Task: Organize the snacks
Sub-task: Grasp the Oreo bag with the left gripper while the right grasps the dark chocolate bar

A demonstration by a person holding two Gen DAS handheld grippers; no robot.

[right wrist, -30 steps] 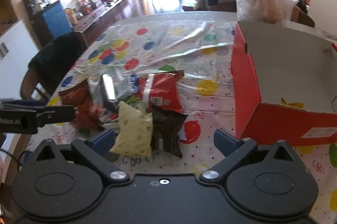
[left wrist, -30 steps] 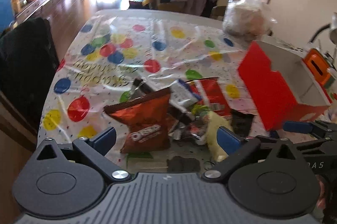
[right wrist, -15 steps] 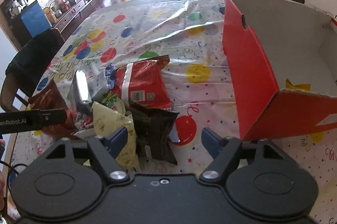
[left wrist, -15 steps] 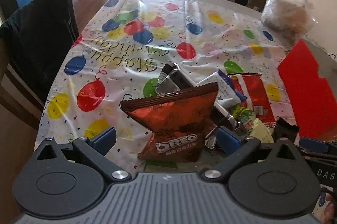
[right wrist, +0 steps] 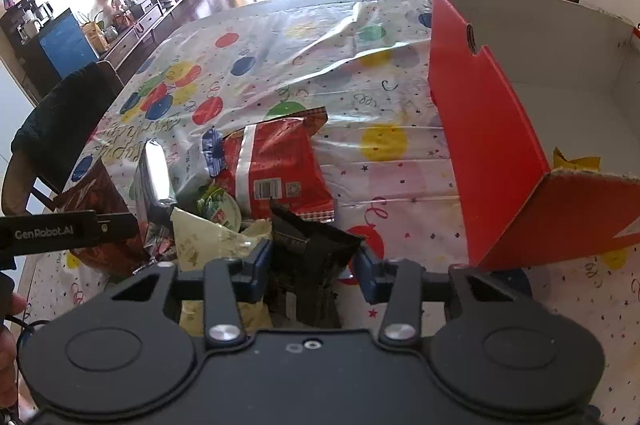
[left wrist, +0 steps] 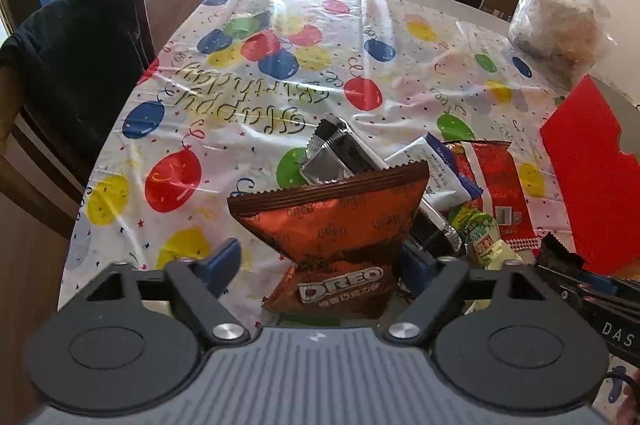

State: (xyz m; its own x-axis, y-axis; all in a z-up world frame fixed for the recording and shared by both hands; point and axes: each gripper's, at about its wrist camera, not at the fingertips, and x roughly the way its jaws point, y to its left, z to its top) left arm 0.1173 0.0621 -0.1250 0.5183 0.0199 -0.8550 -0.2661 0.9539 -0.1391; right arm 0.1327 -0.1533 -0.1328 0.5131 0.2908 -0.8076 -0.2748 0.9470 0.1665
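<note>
- My left gripper (left wrist: 316, 261), jaws just closing, brackets the copper Oreo bag (left wrist: 340, 225); one blue pad visibly stands clear, so nothing is clamped yet.
- My right gripper (right wrist: 310, 265), also just closing, pinches the crumpled black packet (right wrist: 316, 245).
- Both packs lie in the snack heap beside the red box (right wrist: 488, 145); lifting them boxward likely follows.

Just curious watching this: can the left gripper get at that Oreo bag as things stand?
Probably yes. The Oreo bag already stands between the left gripper fingers, which have just been closing, with nothing lying over it.
</note>
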